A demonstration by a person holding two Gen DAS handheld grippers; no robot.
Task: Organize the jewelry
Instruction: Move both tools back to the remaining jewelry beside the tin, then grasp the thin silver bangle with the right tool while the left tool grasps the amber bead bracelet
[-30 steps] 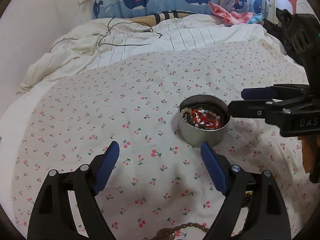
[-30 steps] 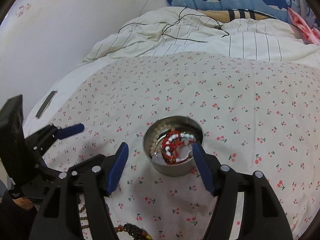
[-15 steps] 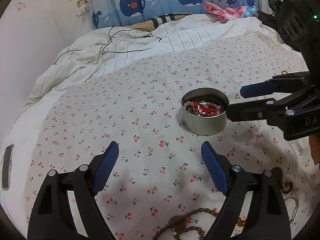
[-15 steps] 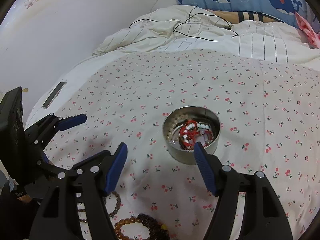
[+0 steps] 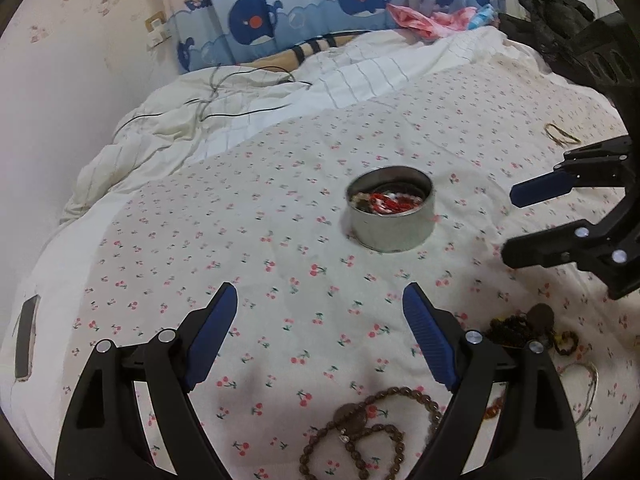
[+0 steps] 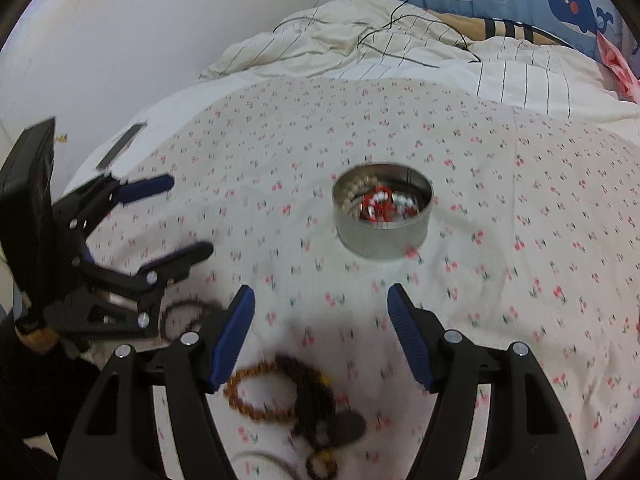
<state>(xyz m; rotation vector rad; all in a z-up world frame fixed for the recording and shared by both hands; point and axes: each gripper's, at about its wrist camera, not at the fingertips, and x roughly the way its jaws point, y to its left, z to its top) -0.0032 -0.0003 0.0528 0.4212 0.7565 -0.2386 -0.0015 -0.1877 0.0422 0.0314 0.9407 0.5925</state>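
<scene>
A round metal tin (image 5: 390, 214) stands on the cherry-print bedsheet and holds red and pearl bead jewelry; it also shows in the right wrist view (image 6: 382, 216). My left gripper (image 5: 320, 320) is open and empty, short of the tin. A brown bead necklace (image 5: 360, 428) lies just below it. My right gripper (image 6: 320, 320) is open and empty, above an amber bead bracelet (image 6: 260, 394) and a dark bead string with a pendant (image 6: 320, 404). The right gripper also shows in the left wrist view (image 5: 520, 220), and the left gripper in the right wrist view (image 6: 176, 216).
A dark bead cluster with a pendant (image 5: 528, 324) and a thin bangle (image 5: 584, 384) lie at the right. A thin gold band (image 5: 560, 134) lies far right. A crumpled striped duvet (image 5: 260, 100) with cables covers the back. A phone (image 5: 26, 336) lies at the bed's left edge.
Both grippers have pulled back from the tin toward the near edge of the bed. More loose bead jewelry has come into view below them. Both stay open.
</scene>
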